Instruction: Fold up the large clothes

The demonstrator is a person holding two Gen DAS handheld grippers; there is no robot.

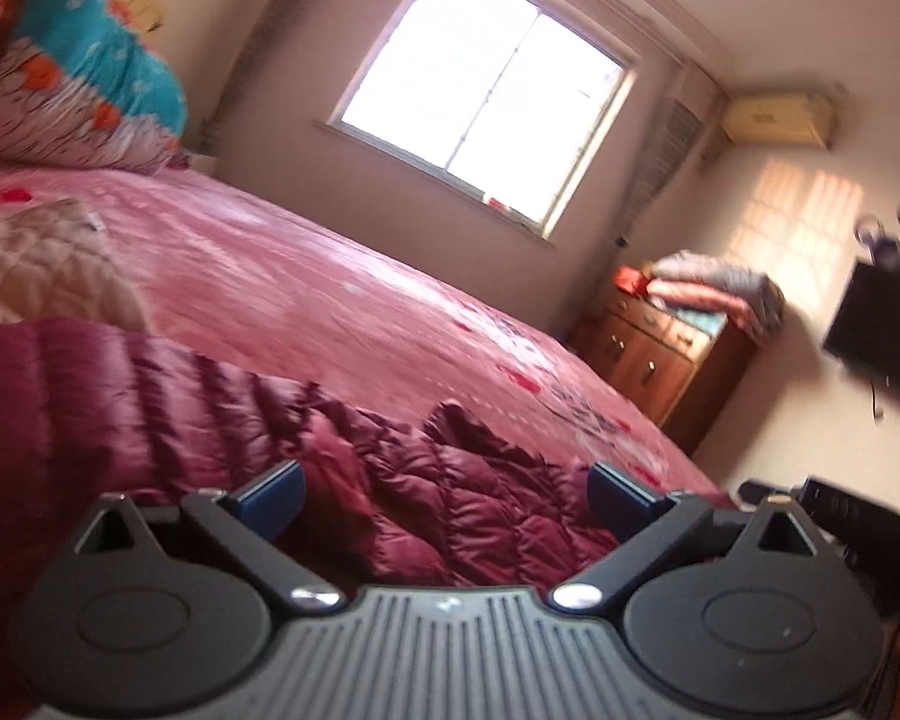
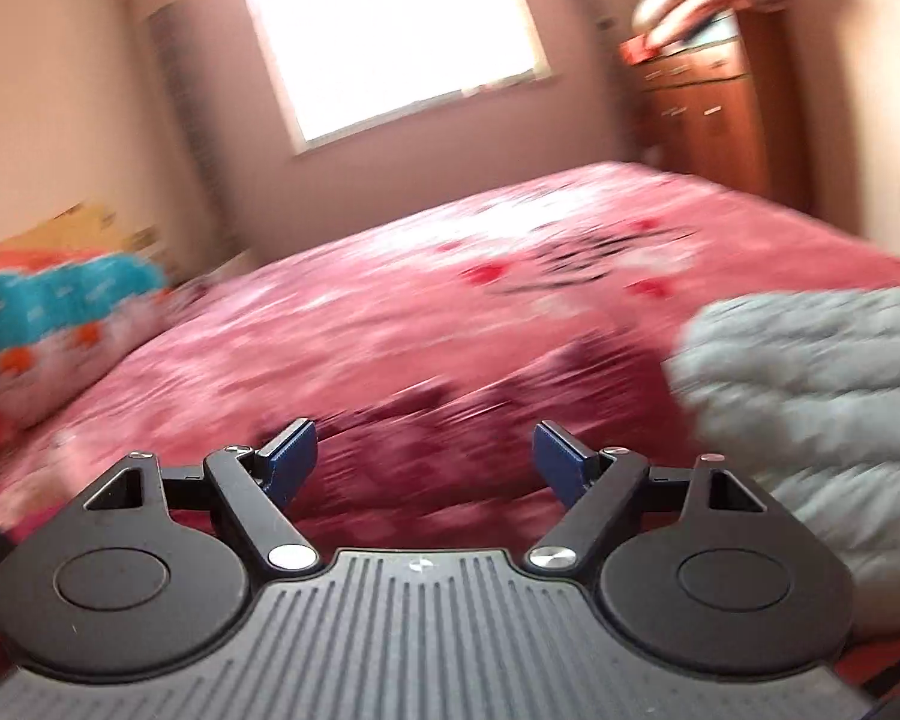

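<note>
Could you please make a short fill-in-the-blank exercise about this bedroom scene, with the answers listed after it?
1. The quilted jacket lying in front of the left gripper is dark ____ in colour.
2. The fingers of the right gripper stand ____, with nothing between them.
3. The folded blankets are stacked on top of a wooden ____.
4. The bedspread is mostly ____.

Missing words: red; open; cabinet; pink

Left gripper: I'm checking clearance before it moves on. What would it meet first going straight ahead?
Probably the maroon jacket, lying just ahead of the open left gripper on the bed; depth is unclear.
</note>
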